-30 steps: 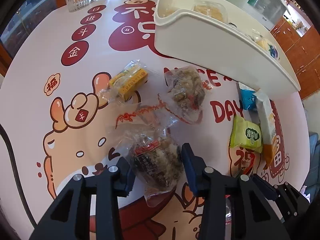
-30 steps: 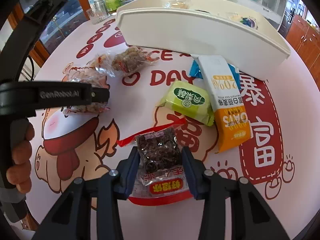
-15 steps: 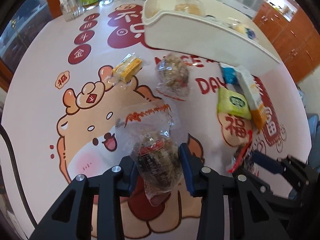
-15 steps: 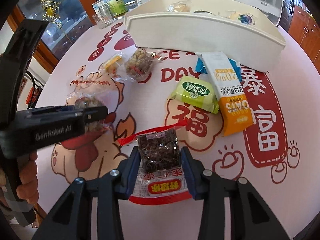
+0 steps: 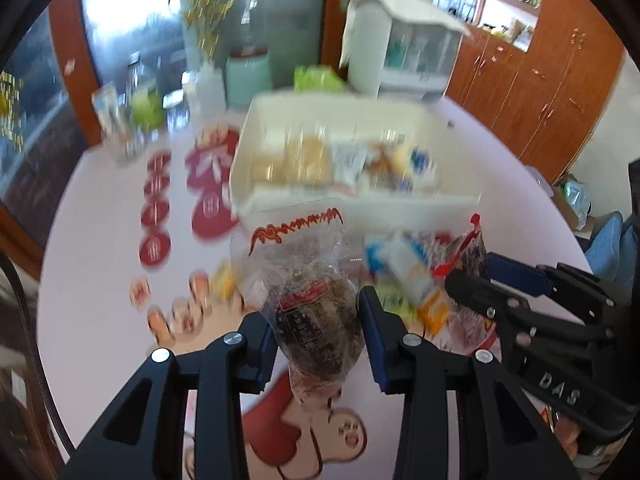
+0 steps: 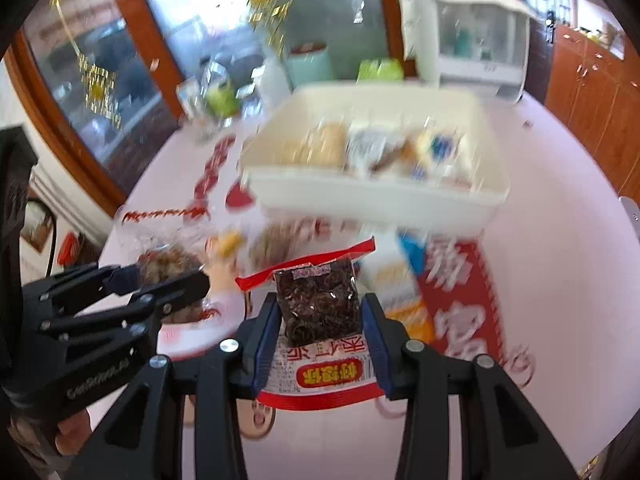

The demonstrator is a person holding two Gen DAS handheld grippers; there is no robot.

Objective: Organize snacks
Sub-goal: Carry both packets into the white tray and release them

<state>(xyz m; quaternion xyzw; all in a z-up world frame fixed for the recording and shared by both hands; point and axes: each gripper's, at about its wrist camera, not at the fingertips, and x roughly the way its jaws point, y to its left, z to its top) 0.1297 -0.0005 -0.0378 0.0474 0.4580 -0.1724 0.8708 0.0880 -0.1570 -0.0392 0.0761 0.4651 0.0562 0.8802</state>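
Snacks in hand, both claws loaded. My left claw [image 5: 318,336] pinches a clear bag of brown clusters [image 5: 316,308] across its lower body; its jaws have just been closing, with the bag between them. My right claw [image 6: 320,344] pinches a red-edged packet of dark dried bits [image 6: 320,312] at its sides. Both packs hang clear above the bench [image 6: 560,264], near side of the white bin [image 6: 376,196], which already holds several wrapped items (blurred, cannot tell which).

Step in hand, as I judge it: carry both packs over the near wall of the bin and drop them inside. To do it well, I keep both grips firm, clear the rim with margin, and keep the claws apart since they sit just beside each other in the left view. Loose packs remain on the bench below; avoid brushing them.

Orientation: clear bag stands long axis along the claw line, printed red seal at the far end, tail end toward the camera. Red packet likewise runs near to far, label end near, red torn-looking seal far.
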